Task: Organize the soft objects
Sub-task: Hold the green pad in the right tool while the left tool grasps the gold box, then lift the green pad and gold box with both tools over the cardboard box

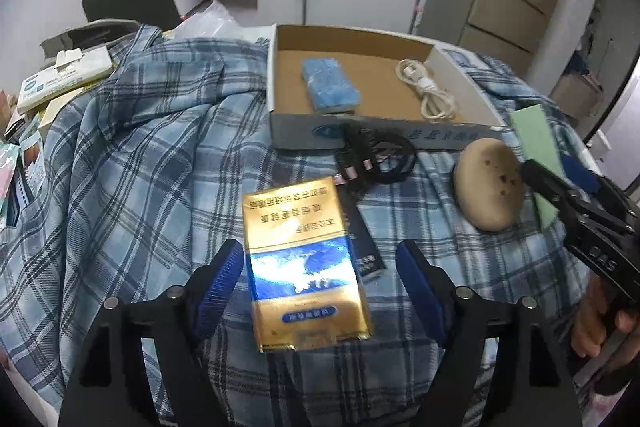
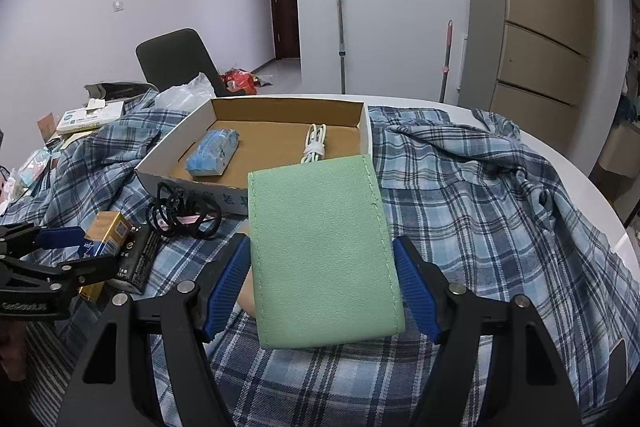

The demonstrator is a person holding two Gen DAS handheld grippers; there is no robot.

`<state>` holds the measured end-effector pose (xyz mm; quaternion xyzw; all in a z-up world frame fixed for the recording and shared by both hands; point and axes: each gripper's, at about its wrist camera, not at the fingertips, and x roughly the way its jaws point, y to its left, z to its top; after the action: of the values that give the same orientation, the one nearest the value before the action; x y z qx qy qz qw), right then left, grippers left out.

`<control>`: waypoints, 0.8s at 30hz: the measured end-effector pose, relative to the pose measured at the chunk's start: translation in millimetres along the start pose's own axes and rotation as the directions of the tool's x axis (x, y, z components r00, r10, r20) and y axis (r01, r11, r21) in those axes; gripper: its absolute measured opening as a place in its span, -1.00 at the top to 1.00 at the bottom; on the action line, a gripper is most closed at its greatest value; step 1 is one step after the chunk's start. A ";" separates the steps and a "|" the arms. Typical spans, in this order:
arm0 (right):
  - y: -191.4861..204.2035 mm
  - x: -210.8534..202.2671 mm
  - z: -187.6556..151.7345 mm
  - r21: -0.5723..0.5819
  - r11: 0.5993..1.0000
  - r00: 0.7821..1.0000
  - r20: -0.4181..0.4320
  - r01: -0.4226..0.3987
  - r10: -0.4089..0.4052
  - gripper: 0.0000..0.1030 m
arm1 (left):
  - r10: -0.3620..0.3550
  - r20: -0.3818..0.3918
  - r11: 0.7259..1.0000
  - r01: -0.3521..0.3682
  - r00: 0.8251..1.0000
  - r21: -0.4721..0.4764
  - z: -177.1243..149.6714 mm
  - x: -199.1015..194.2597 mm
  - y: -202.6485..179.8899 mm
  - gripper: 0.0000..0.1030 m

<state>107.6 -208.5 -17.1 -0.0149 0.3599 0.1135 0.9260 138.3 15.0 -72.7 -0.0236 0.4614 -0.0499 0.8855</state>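
Plaid cloth (image 2: 500,195) covers the table; right gripper (image 2: 320,287) is clamped on a limp green pouch (image 2: 324,251), side edges pinched; box (image 2: 362,131) at 12 o'clock.

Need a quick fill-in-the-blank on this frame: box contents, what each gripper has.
1. The shallow cardboard box holds a blue packet and a coiled ____ cable.
2. The right gripper is shut on a flat ____ leather-look pouch.
3. The left gripper is open, a gold-and-blue ____ lying between its fingers.
4. Everything rests on a blue ____ shirt.

Missing words: white; green; carton; plaid
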 end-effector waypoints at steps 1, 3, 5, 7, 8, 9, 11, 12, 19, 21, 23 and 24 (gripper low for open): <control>-0.5 -0.4 0.0 0.001 1.000 1.000 0.002 -0.001 0.001 -0.38 | 0.000 -0.002 1.000 0.000 1.000 -0.006 1.2 2.0 0.8 -0.56; -1.1 -0.3 0.0 0.005 1.000 1.000 0.001 0.001 -0.001 -0.38 | -0.001 -0.002 1.000 0.001 1.000 -0.026 2.8 4.4 3.5 -0.56; -1.2 -0.5 0.0 0.004 1.000 1.000 0.001 0.001 -0.001 -0.38 | -0.015 0.006 0.999 0.015 1.000 -0.047 3.0 4.7 7.0 -0.55; -1.5 -0.4 0.0 -0.001 1.000 1.000 0.001 0.001 -0.001 -0.38 | -0.023 0.026 0.998 0.024 0.999 -0.061 1.4 2.7 9.9 -0.19; -1.1 -0.6 -0.1 -0.004 1.000 1.000 0.002 0.002 -0.002 -0.38 | -0.022 0.034 0.997 0.025 0.999 -0.069 0.4 1.7 11.6 -0.06; -0.4 -1.0 -0.1 -0.008 1.000 1.000 0.003 0.002 -0.002 -0.38 | -0.013 0.043 0.996 0.016 0.999 -0.084 -0.6 1.0 14.0 -0.05; 0.2 -1.9 -0.2 -0.012 1.000 1.000 0.008 0.007 -0.007 -0.38 | 0.014 0.085 0.996 -0.006 0.996 -0.090 -2.8 -3.6 14.4 -0.04; 0.7 -3.4 -0.6 -0.013 1.000 1.000 0.015 0.008 -0.008 -0.38 | 0.004 0.112 0.997 0.005 0.994 -0.076 -3.8 -7.9 12.5 -0.03; 3.0 -19.9 0.0 -0.020 1.000 0.995 0.101 -0.006 0.008 -0.38 | -0.010 0.366 0.996 -0.024 0.931 0.088 -22.2 -50.8 -18.1 -0.03; 2.0 -23.4 0.9 -0.014 1.000 0.993 0.122 -0.007 0.009 -0.38 | 0.004 0.433 0.992 -0.058 0.902 0.111 -26.8 -61.9 -26.3 -0.03; 1.5 -23.8 1.8 -0.010 1.000 0.992 0.125 -0.004 0.005 -0.38 | 0.031 0.490 0.991 -0.091 0.871 0.100 -31.1 -71.4 -28.9 -0.03; 2.2 -24.5 2.1 -0.011 1.000 0.991 0.130 0.002 -0.001 -0.38 | 0.031 0.505 0.991 -0.092 0.862 0.095 -32.1 -74.6 -27.9 -0.03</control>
<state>91.0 -210.9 1.0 -0.0128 0.2981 0.1155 0.9474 67.7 -4.4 -27.9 0.0304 0.2117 -0.0406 0.9760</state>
